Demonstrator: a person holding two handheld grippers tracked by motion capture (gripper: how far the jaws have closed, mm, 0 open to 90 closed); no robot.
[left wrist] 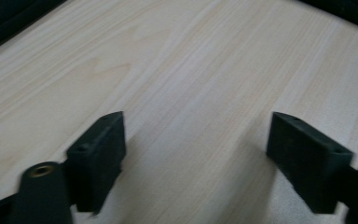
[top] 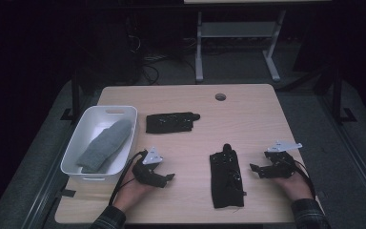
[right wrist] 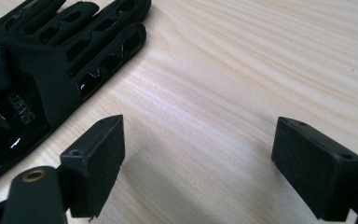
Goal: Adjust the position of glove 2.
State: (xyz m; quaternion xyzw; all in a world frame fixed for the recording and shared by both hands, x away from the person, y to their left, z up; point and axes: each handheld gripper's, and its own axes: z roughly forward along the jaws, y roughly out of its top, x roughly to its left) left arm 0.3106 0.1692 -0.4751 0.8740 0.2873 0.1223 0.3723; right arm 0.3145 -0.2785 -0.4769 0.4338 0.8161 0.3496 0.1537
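Two black gloves lie flat on the wooden table [top: 248,114]. One glove [top: 170,122] rests near the middle, pointing right. The other glove [top: 226,179] lies lengthwise near the front, fingers pointing away; its fingers [right wrist: 60,42] fill the upper left of the right gripper view. My left gripper [top: 167,178] sits low over the table left of that glove, jaws open over bare wood [left wrist: 196,135]. My right gripper [top: 256,170] hovers just right of the glove, jaws open with nothing between them [right wrist: 198,154].
A white bin [top: 76,148] at the left edge of the table holds a grey sock [top: 106,143]. A round cable hole [top: 220,97] sits near the far edge. Beyond the table, a white desk frame [top: 233,43] stands on the dark floor.
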